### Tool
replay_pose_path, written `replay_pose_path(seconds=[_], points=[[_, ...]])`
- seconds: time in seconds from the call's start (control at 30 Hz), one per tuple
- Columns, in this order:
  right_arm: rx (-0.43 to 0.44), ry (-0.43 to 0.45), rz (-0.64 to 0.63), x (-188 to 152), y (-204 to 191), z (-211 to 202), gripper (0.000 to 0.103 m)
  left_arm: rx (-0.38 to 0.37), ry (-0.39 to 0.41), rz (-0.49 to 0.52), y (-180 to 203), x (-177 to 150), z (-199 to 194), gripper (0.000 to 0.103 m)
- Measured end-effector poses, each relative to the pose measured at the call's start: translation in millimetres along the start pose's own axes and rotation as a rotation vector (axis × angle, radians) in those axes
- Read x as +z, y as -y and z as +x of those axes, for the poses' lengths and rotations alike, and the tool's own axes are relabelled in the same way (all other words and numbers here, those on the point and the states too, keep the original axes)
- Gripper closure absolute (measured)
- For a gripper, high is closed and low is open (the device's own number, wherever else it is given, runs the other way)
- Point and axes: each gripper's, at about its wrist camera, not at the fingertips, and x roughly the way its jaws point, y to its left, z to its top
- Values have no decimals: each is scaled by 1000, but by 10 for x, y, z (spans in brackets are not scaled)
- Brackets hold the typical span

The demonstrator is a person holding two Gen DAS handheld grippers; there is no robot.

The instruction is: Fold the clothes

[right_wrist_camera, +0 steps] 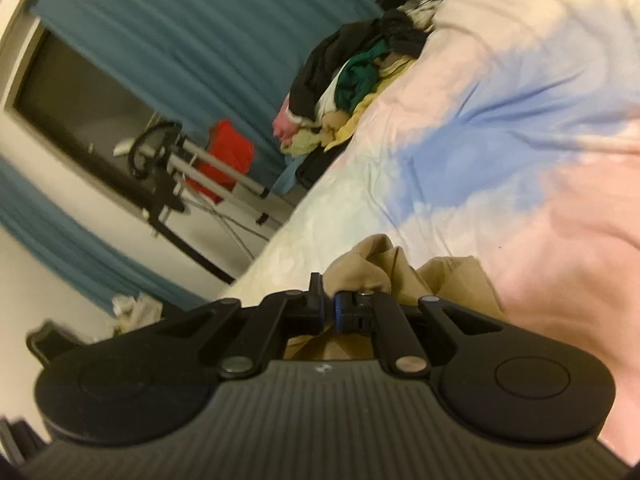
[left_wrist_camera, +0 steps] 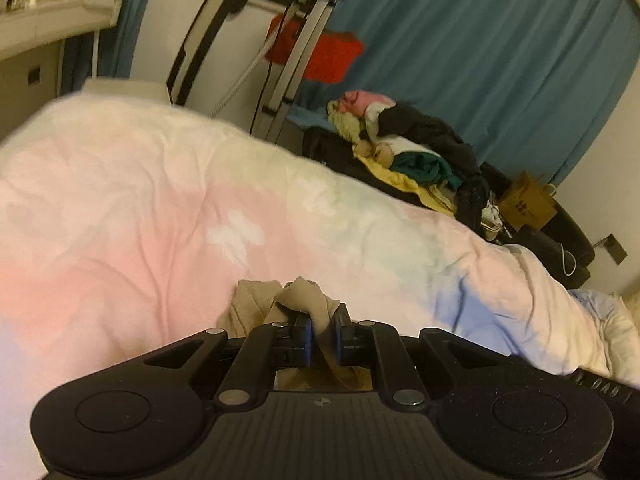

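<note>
- Your left gripper [left_wrist_camera: 323,334]: jaws clamped on a bunched fold of the tan garment [left_wrist_camera: 256,304].
- Your right gripper [right_wrist_camera: 329,309]: jaws pinched on the same garment, near edge.
- Tan garment: lies on the pastel duvet [left_wrist_camera: 160,208].
- Clothes pile [left_wrist_camera: 408,152]: far right, beyond the duvet.

The left gripper [left_wrist_camera: 323,328] sat low over the bed, its blue-padded fingers [left_wrist_camera: 307,330] pinched on a bunch of tan garment [left_wrist_camera: 298,300]. The right gripper [right_wrist_camera: 329,308], rolled steeply sideways, had its fingers [right_wrist_camera: 318,306] nearly together, tan cloth pinched between them.
</note>
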Motion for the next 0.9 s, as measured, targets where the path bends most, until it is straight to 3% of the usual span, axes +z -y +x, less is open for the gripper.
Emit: replay_pose_path(seconds=[0.2, 0.33, 0.4, 0.47, 0.53, 0.57, 0.7, 0.8, 0.9], points=[[-42, -80, -44, -5, 215, 398, 93, 10, -46, 46, -156, -73, 533, 88], [-43, -117, -128, 25, 197, 475, 91, -4, -49, 95, -149, -70, 592, 86], [-38, -135, -176, 47, 151, 462, 88, -37, -48, 113, -121, -66, 551, 66], [-14, -140, -229, 43, 84, 392, 74, -71, -47, 131, -92, -62, 509, 35], [32, -142, -267, 8, -2, 268, 22, -67, -24, 172, -34, -93, 428, 14], [55, -143, -285, -10, -46, 203, 11, -50, -5, 202, 8, -121, 371, 6], [101, -112, -331, -116, -142, -149, 12, 9, 22, 315, 101, -260, 178, 0], [87, -62, -377, -184, -173, -349, 11, 30, -13, 320, 45, -329, 124, 0], [51, -52, -499, -242, -246, -308, 36, 46, -27, 326, -7, -370, 137, 0]])
